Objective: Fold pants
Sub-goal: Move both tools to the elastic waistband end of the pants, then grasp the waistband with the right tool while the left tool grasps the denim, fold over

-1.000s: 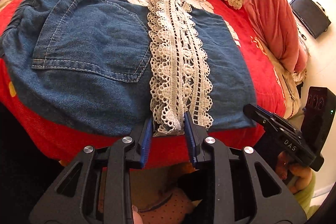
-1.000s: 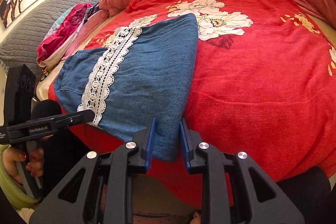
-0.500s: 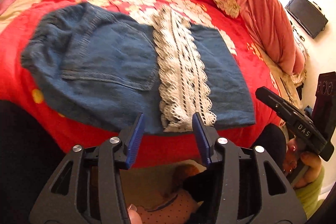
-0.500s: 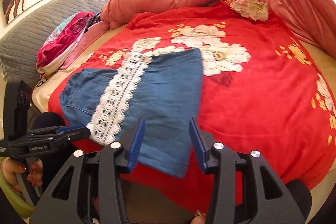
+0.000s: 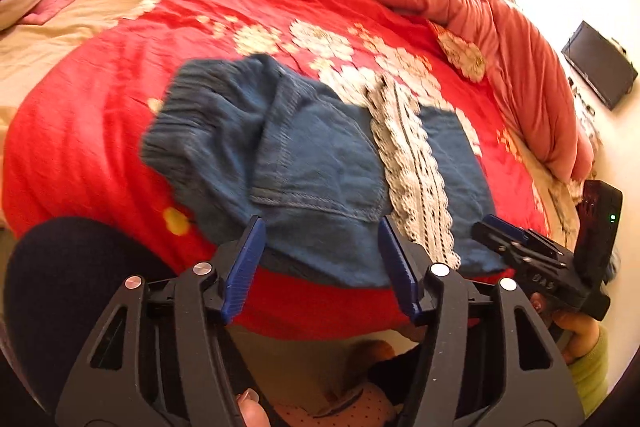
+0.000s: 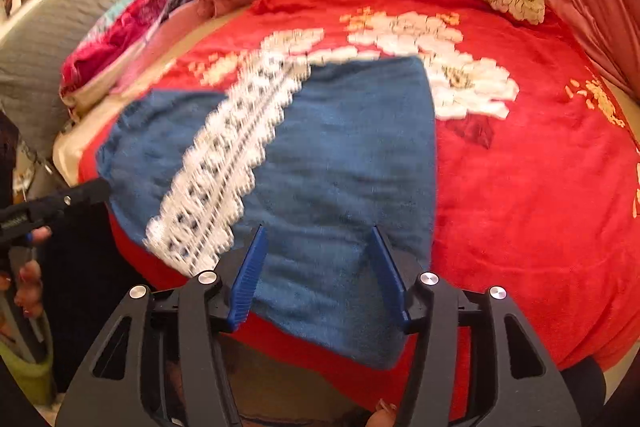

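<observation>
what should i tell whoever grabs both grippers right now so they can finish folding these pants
Left gripper: open, holding nothing, at the near edge of the pants by the pocket.
Right gripper: open, holding nothing, over the near end of the folded leg section.
Pants: blue denim pants lying on the red floral blanket at the near edge of the bed, white lace trim running across the top, waistband end to the left.
Done: legs appear folded over the body, so the bundle is short.
Left: probably one more fold to compact it, then smooth it flat.
</observation>
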